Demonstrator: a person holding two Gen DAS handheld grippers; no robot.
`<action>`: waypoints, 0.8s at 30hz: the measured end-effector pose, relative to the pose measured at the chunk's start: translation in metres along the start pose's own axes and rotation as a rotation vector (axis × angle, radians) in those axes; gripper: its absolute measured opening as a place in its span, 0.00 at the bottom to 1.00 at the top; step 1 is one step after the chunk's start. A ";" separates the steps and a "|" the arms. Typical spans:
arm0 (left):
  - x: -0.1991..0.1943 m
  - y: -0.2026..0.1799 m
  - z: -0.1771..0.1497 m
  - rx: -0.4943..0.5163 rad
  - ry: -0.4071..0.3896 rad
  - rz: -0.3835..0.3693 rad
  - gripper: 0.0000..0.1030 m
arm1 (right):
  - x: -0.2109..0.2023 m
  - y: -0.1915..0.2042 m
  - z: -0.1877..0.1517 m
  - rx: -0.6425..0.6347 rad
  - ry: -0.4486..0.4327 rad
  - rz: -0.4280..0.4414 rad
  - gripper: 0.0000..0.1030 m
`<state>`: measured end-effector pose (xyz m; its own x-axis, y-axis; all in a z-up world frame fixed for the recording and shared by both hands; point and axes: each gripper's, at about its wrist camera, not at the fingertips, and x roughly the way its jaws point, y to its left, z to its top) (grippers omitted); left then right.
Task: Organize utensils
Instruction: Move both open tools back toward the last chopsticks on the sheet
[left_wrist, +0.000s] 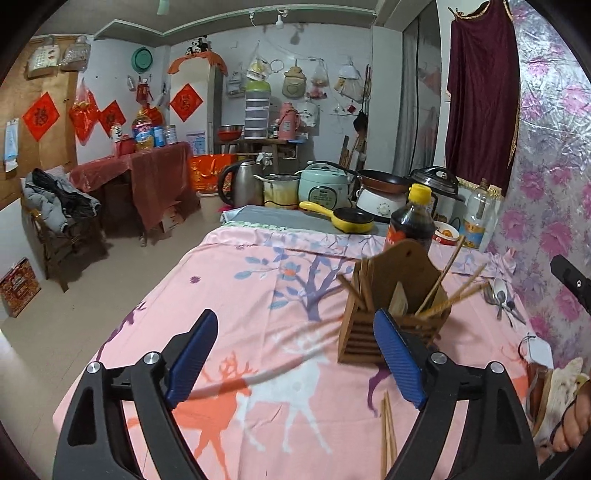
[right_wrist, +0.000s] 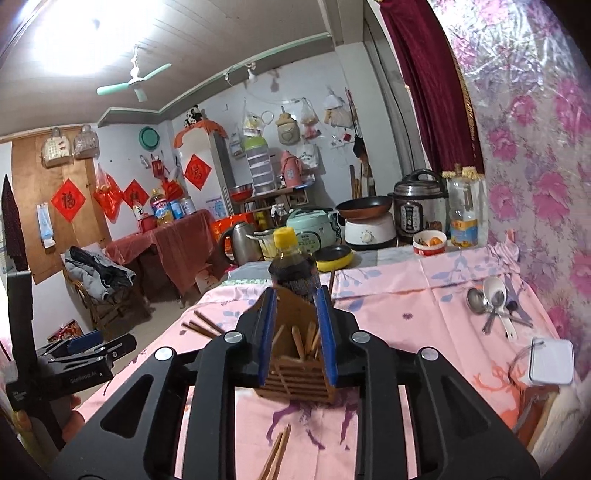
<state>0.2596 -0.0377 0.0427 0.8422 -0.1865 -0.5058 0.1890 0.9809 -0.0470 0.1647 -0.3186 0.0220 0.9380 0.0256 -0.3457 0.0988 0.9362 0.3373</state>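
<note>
A wooden utensil holder (left_wrist: 360, 345) (right_wrist: 295, 380) stands on the pink deer-print cloth (left_wrist: 258, 280) with several chopsticks leaning in it. My left gripper (left_wrist: 295, 317) is open wide just left of the holder, and its right pad is in front of the holder's face. A blurred, thin stick (left_wrist: 266, 373) lies across the cloth between the jaws, touching neither pad. My right gripper (right_wrist: 296, 291) stands a little open, short of the holder, with nothing held between its pads. Loose chopsticks (left_wrist: 388, 435) (right_wrist: 277, 454) lie near me, and more chopsticks (right_wrist: 201, 326) lie left of the holder. Metal and white spoons (left_wrist: 502, 295) (right_wrist: 493, 299) lie by the wall.
A dark sauce bottle (left_wrist: 412, 221) (right_wrist: 293, 269) stands right behind the holder. Cookers, a kettle and a yellow pan (left_wrist: 351, 219) crowd the far end of the table. A white tag (right_wrist: 550, 362) lies at the right. The flowered wall (right_wrist: 535, 184) bounds the right side.
</note>
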 end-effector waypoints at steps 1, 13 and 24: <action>-0.005 0.000 -0.006 0.003 -0.007 0.009 0.83 | -0.006 0.000 -0.003 0.009 0.002 0.000 0.25; -0.078 -0.004 -0.062 0.028 -0.089 0.066 0.90 | -0.076 0.013 -0.042 0.023 -0.033 0.012 0.35; -0.167 -0.016 -0.092 0.052 -0.237 0.093 0.94 | -0.154 0.027 -0.065 -0.006 -0.110 0.051 0.46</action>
<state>0.0698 -0.0169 0.0486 0.9509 -0.1098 -0.2894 0.1258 0.9914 0.0373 0.0015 -0.2747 0.0269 0.9727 0.0349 -0.2295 0.0481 0.9368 0.3466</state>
